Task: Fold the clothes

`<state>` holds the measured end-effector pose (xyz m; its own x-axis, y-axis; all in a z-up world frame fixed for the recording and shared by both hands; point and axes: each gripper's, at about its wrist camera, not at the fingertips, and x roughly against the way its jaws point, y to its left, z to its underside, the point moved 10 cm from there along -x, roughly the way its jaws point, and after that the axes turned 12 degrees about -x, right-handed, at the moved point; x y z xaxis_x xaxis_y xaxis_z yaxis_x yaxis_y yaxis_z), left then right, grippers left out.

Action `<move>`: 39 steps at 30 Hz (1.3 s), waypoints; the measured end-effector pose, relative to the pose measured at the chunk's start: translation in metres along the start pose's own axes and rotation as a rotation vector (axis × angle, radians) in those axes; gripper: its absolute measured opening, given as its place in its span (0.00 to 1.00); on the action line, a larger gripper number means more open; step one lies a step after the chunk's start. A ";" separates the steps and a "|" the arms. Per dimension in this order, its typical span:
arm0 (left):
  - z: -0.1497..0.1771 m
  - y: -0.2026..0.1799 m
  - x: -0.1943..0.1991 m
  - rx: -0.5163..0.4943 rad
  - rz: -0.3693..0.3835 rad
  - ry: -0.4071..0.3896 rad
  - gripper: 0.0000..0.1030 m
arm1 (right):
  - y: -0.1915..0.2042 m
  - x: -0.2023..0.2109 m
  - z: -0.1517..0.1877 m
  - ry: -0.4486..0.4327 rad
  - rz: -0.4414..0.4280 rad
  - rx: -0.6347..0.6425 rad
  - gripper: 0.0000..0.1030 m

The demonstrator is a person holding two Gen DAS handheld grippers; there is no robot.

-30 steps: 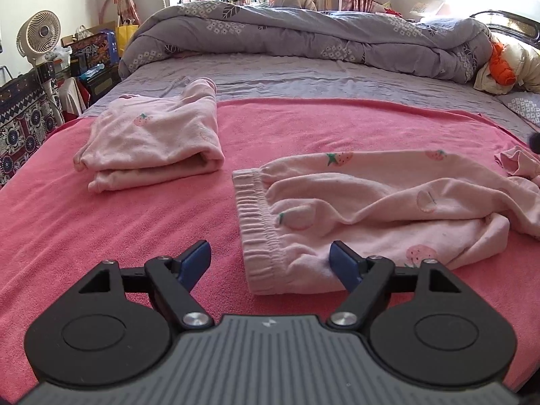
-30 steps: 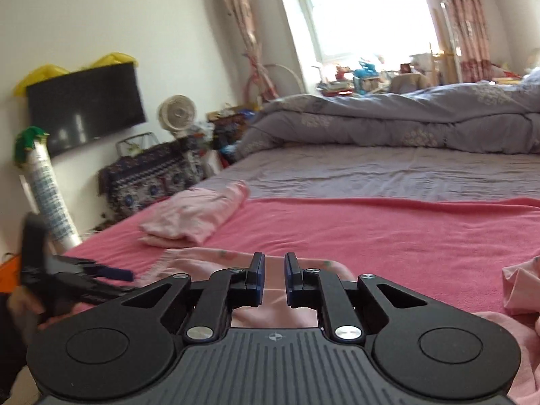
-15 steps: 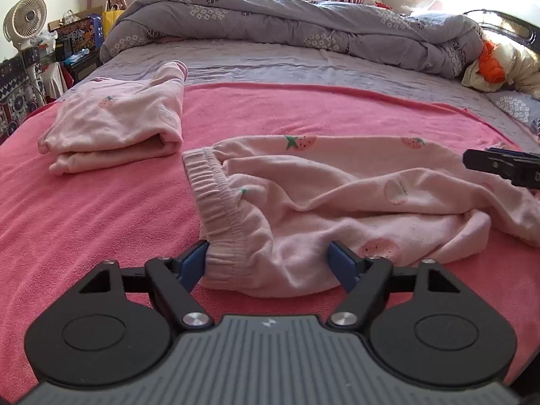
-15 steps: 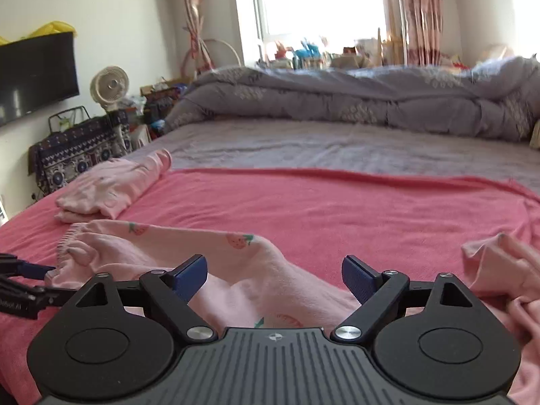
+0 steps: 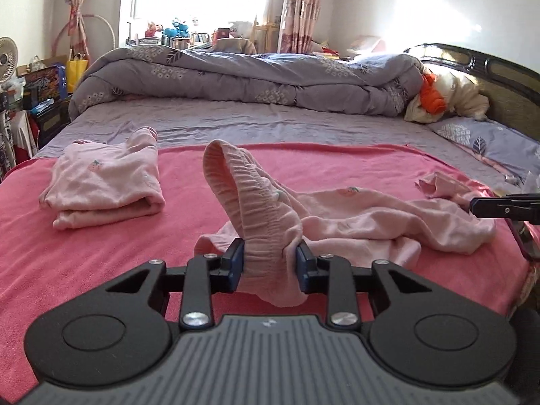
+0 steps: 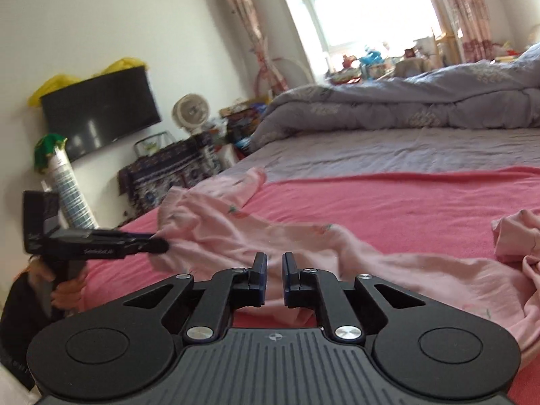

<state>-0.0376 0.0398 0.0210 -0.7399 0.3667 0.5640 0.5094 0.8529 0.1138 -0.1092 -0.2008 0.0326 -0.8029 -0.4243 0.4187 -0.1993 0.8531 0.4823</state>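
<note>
The left gripper (image 5: 270, 263) clamps the elastic waistband of the pale pink strawberry-print trousers (image 5: 354, 216), lying at 12 o'clock on the red blanket (image 5: 101, 256). The right gripper (image 6: 273, 280), narrowed, seems empty; bunched fabric may slip.

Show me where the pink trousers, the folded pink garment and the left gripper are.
pink trousers (image 5: 354, 216), left wrist view, on the leg fabric.
folded pink garment (image 5: 104, 185), left wrist view, top layer.
left gripper (image 5: 270, 265), left wrist view, between its fingertips.

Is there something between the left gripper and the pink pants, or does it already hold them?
Nothing stands between them. The left gripper is closed on the elastic waistband of the pink pants, lifting it off the red blanket. The folded pink garment lies apart, to the left.
</note>
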 end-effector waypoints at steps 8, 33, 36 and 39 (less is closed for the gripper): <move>0.032 0.004 -0.018 0.039 -0.003 0.103 0.39 | -0.039 -0.100 -0.041 -0.012 0.185 0.010 0.74; -0.003 0.047 -0.009 0.014 -0.127 0.019 0.89 | 0.014 -0.015 0.034 0.112 0.108 -0.015 0.11; -0.007 0.030 -0.006 -0.001 -0.061 -0.020 0.90 | 0.015 -0.005 0.056 0.176 0.033 -0.090 0.08; -0.010 0.010 0.002 -0.054 0.020 -0.078 0.96 | 0.017 0.003 0.082 0.231 0.003 -0.115 0.08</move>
<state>-0.0295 0.0458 0.0315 -0.7601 0.4134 0.5014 0.5462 0.8244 0.1485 -0.1616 -0.1625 -0.0209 -0.6507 -0.4915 0.5788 -0.1216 0.8198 0.5595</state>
